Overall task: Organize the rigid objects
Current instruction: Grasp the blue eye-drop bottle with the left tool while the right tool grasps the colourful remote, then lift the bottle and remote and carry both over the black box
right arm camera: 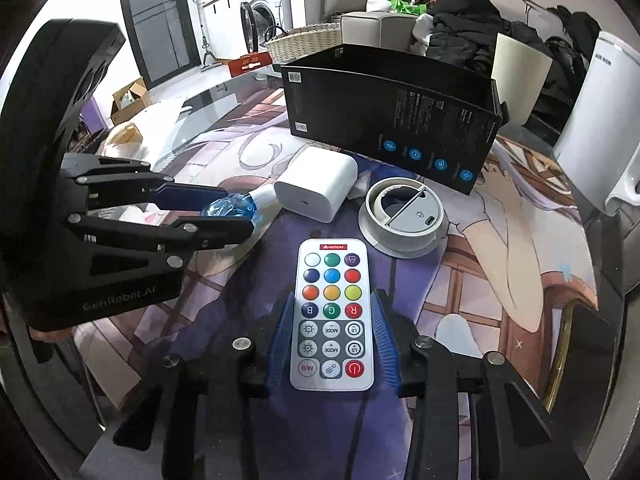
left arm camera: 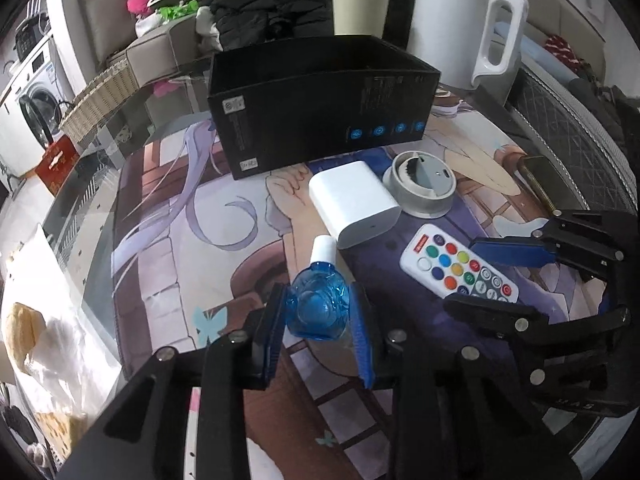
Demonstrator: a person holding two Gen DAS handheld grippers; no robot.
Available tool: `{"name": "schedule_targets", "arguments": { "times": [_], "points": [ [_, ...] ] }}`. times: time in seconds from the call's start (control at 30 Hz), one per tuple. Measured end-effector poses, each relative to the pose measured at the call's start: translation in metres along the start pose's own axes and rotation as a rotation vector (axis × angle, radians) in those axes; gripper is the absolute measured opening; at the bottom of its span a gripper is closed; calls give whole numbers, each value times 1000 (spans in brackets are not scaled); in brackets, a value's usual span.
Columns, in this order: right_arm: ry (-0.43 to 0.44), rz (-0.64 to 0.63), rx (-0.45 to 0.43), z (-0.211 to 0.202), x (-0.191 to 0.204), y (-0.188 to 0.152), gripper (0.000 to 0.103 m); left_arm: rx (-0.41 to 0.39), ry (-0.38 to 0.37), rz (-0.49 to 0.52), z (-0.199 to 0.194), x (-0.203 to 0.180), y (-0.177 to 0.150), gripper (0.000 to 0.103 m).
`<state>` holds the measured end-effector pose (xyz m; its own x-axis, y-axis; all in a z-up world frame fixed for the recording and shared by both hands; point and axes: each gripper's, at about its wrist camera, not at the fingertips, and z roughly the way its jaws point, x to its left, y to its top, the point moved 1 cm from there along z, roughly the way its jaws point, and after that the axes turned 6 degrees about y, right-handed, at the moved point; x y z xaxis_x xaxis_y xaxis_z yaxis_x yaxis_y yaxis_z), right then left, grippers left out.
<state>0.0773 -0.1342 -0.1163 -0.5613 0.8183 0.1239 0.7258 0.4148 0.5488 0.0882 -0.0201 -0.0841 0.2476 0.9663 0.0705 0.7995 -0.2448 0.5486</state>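
The left gripper (left arm camera: 318, 316) has its jaws clamped on a small clear-blue plastic bottle with a white cap (left arm camera: 319, 304), the blue ribbed pads pressing its two sides; the bottle lies with its cap pointing away toward the box. The right gripper (right arm camera: 332, 336) has its jaws set narrow around the lower half of a flat white remote control with coloured round buttons (right arm camera: 331, 314). The pads stand just at the remote's long edges, though whether they press on it or only flank it cannot be told. The remote lies flat on the printed cartoon mat (right arm camera: 500, 280) that covers the counter.

Just beyond the bottle's cap sits a white rounded-corner plastic charger block (left arm camera: 354, 204), and beside that a grey round ring-shaped device with a flat insert (left arm camera: 420, 186), both resting on the mat. Behind them stands an open-topped black cardboard box with blue icons on its side (left arm camera: 320, 108). Farther back are a pale beige cup (left arm camera: 360, 12) and a white electric kettle with a handle (left arm camera: 460, 20). A dark phone with a gold edge (left arm camera: 544, 184) lies near the counter's right side.
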Motion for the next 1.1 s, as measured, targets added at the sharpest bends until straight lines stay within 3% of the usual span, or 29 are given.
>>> {"name": "schedule_targets", "arguments": {
  "times": [0.33, 0.57, 1.0, 1.1],
  "points": [
    [54, 12, -62, -16, 4, 3, 39, -77, 19, -3, -18, -1, 5, 29],
    [35, 3, -192, -45, 4, 13, 39, -182, 37, -14, -39, 1, 13, 29],
    [-62, -113, -598, -117, 27, 12, 39, -604, 123, -47, -122, 6, 11, 29],
    [-78, -138, -635, -125, 33, 11, 39, -636, 124, -51, -129, 11, 9, 29]
  ]
}}
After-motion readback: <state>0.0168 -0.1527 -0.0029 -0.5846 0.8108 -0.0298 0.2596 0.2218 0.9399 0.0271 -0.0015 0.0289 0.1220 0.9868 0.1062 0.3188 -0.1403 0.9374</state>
